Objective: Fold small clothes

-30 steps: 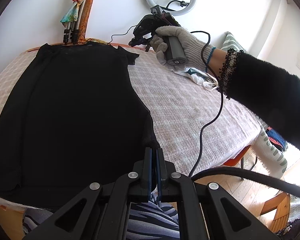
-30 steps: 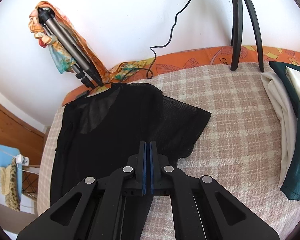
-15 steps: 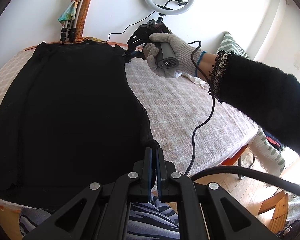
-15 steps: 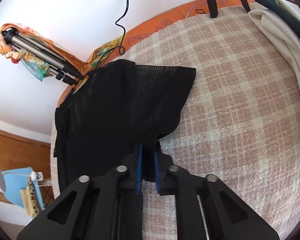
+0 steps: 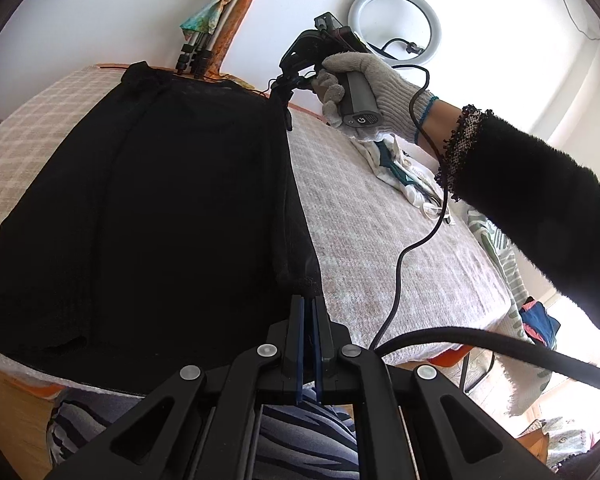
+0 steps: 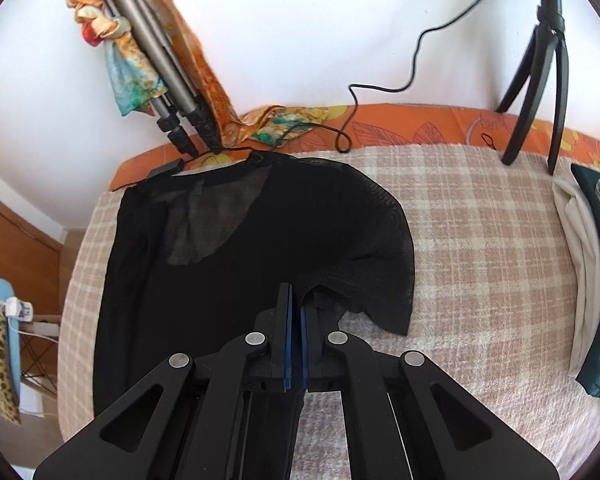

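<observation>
— Black mesh top [image 6: 228, 264]: where does it lie?
— Spread on the checked blanket [image 6: 480, 240] that covers the table, neckline toward the wall and the folded tripod [image 6: 160, 68] wrapped in a colourful scarf [image 6: 120, 56]. One sleeve is lifted off the blanket and curls over toward the body.
— Who holds that sleeve?
— The right gripper [image 6: 295, 300]. Its blue pads are pressed together with the sleeve's edge pinched between them. In the left wrist view a gloved hand [image 5: 364, 88] grips its handle.
— And the left gripper [image 5: 308, 308]?
— Closed as well, clamped on the top's near corner at the hem, close to the table edge.
— Anything else on the blanket?
— A pile of white and dark green clothes [image 6: 592, 264] well to the right, and a small black tripod [image 6: 540, 80] by the wall.
</observation>
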The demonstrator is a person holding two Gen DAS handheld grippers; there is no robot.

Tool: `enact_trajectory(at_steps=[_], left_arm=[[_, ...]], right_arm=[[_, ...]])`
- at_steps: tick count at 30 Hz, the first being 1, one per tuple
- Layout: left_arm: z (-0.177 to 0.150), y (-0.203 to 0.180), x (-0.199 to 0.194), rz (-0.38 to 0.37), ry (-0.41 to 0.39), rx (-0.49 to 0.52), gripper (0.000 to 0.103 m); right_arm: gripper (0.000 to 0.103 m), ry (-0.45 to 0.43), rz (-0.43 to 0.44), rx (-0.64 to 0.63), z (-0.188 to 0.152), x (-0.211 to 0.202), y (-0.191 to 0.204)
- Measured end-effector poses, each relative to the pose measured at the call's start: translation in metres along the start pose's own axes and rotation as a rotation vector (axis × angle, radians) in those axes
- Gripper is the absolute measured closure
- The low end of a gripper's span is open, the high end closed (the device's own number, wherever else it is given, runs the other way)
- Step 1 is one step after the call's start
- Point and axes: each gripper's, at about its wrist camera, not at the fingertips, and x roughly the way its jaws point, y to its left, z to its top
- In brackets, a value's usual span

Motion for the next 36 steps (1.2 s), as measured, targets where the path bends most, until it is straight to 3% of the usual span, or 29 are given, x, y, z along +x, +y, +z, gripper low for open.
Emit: enact_trajectory(at_steps=[9,13,18,20,22,23,27,31,34,36], left_arm=[[-0.007,0.042,-0.022,0.059,-0.034,-0.109,0.103],[-0.011,0.053,-0.030,0.076,-0.055,-0.153,0.103],[-0.013,0.059,-0.040,0.165,-0.059,-0.142,0.103],[-0.013,0.064,-0.040,0.158,-0.045,-0.156,0.103],[-0.013,0.063,-0.042,0.185,-0.045,-0.145,0.085],[-0.012,0.062,-0.045,0.188,-0.052,-0.135,0.082],[-0.008,0.051,-0.059,0.225,-0.103,-0.054,0.082],[-0.003,0.039,-0.066,0.217,-0.134,0.005,0.082],[-0.002,0.031,-0.059,0.174,-0.104,0.052,0.082],[-0.003,0.022,-0.049,0.134,-0.059,0.082,0.078]], right_arm=[[0.101,0.029,-0.089,-0.218,0.002,0.040,0.091],[0.101,0.063,-0.107,-0.256,-0.004,0.064,0.113],[0.100,0.107,-0.090,-0.314,-0.012,0.084,0.132],[0.084,0.110,-0.091,-0.337,-0.015,0.083,0.135],[0.070,0.088,-0.047,-0.327,-0.018,0.072,0.131],[0.070,0.073,-0.024,-0.320,-0.021,0.063,0.127],[0.070,0.043,0.047,-0.243,-0.041,0.025,0.091],[0.070,0.092,0.100,-0.133,-0.075,0.009,0.044],[0.070,0.170,0.217,-0.033,-0.098,0.016,0.020],[0.070,0.184,0.245,-0.008,-0.110,0.021,0.015]])
